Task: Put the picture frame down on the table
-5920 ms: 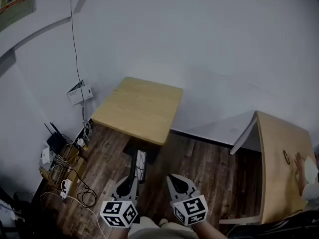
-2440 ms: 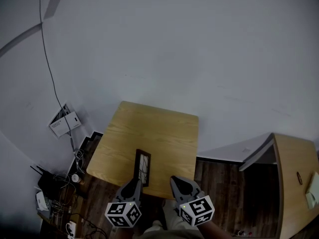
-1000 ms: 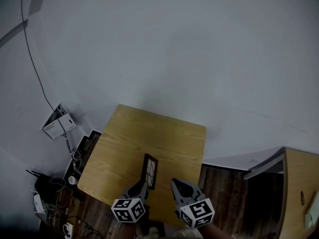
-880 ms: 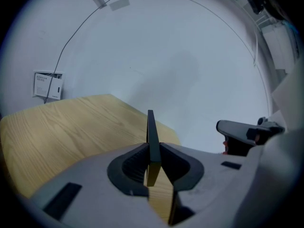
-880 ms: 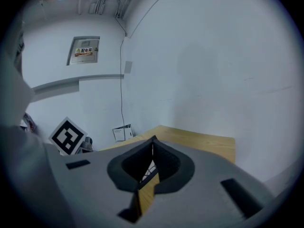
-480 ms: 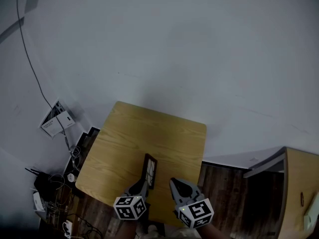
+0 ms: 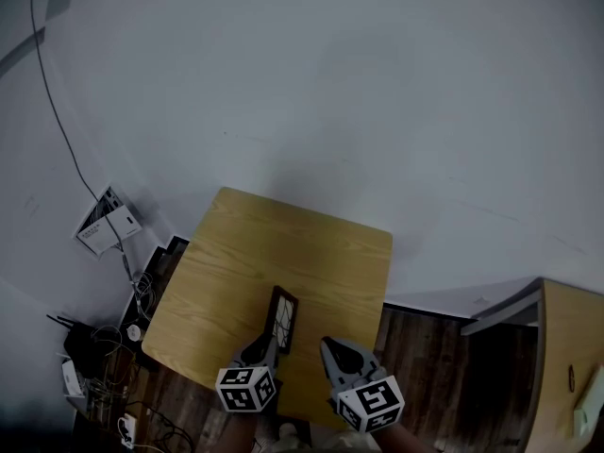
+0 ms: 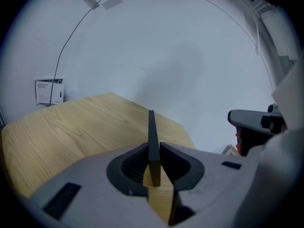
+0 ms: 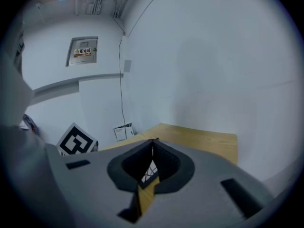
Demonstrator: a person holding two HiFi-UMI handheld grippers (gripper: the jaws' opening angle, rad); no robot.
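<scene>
Left tongs [image 8: 152, 161] gripped the slim dark rectangular picture frame [image 7: 282, 319] by its near end, on edge, long axis running straight away from me over the near half of the light wooden table [image 7: 293, 253]. Right tongs [image 9: 153, 144], closed and empty, hung just beside it.

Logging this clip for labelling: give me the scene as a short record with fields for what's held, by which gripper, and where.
held item: picture frame, seen edge-on in the left gripper view
holder: left gripper, jaws shut on the frame's near end
other gripper: right gripper, jaws together, holding nothing
location: over the near part of the wooden table
contact with table: cannot tell
</scene>
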